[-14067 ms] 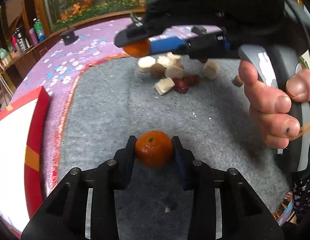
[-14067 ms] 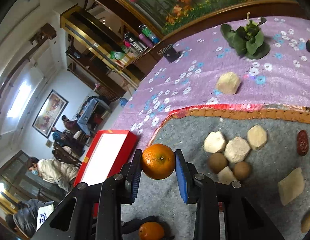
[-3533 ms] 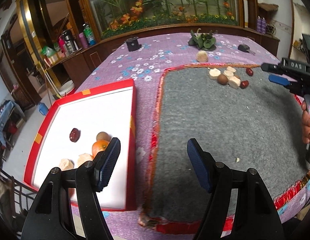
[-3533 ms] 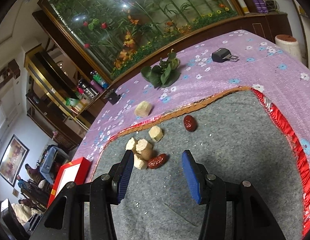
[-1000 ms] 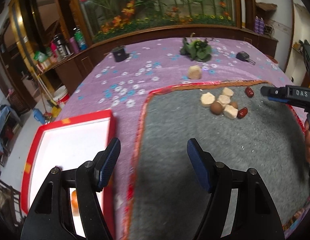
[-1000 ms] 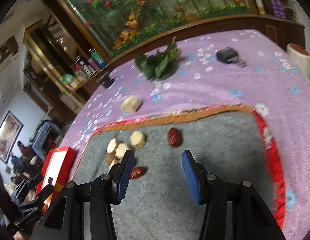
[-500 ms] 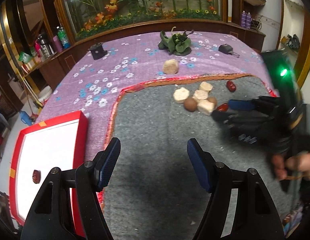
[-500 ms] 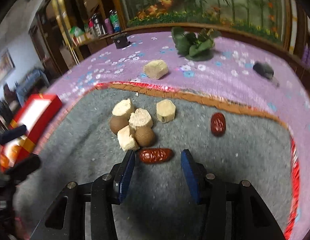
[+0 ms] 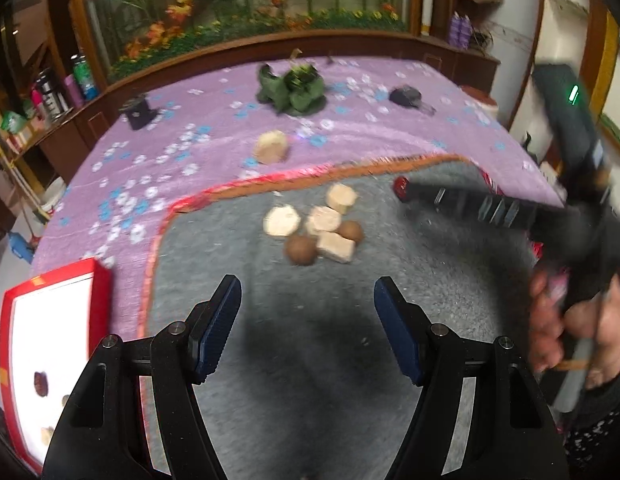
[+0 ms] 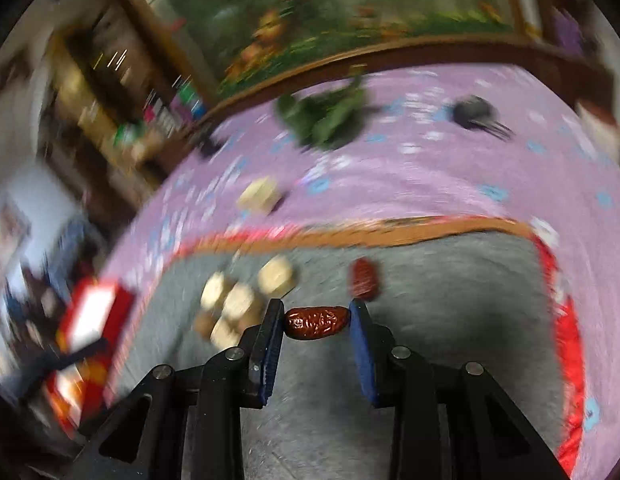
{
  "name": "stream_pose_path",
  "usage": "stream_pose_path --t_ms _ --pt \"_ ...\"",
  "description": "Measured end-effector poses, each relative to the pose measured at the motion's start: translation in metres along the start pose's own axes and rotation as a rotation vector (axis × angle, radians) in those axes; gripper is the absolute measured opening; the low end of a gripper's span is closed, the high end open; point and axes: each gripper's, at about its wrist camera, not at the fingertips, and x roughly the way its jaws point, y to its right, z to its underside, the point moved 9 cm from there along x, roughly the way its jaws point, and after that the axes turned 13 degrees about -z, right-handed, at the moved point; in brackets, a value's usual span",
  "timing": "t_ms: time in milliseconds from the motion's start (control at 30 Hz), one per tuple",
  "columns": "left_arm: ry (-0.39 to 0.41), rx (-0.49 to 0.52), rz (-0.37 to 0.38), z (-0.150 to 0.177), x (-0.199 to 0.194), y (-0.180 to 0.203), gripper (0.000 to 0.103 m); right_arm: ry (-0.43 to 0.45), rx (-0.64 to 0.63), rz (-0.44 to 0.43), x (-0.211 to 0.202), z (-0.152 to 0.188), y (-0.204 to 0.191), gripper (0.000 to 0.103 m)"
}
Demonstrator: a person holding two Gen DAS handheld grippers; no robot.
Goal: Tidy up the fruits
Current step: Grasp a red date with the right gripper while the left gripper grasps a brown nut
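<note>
My right gripper [image 10: 314, 322] is shut on a red date [image 10: 316, 322], held crosswise between its blue pads above the grey mat [image 10: 450, 320]. It shows blurred in the left wrist view [image 9: 410, 192]. A second red date [image 10: 364, 277] lies on the mat just beyond. A cluster of pale chunks [image 9: 324, 220] and brown round fruits [image 9: 299, 250] lies on the mat; it also shows in the right wrist view [image 10: 233, 300]. My left gripper [image 9: 307, 324] is open and empty above the mat, short of the cluster.
A red tray with a white floor [image 9: 49, 320] holding a few fruits sits at the left on the purple flowered cloth [image 9: 169, 152]. One pale chunk [image 9: 271, 148], green leaves [image 9: 293, 90] and two small dark objects lie on the cloth beyond the mat.
My right gripper has closed on the red date and lifted it off the mat. My left gripper has swung right, toward the fruit cluster, away from the tray.
</note>
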Motion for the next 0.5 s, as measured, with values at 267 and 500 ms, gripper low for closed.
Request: stream_pose_path --t_ms 267,500 --pt "-0.04 0.07 -0.057 0.001 0.041 -0.001 0.066 0.063 0.16 -0.027 -0.023 -0.009 0.022 0.033" --pt "-0.044 0.165 -0.052 -0.007 0.066 -0.007 0.059 0.038 0.184 -0.043 -0.015 -0.008 0.024 0.033"
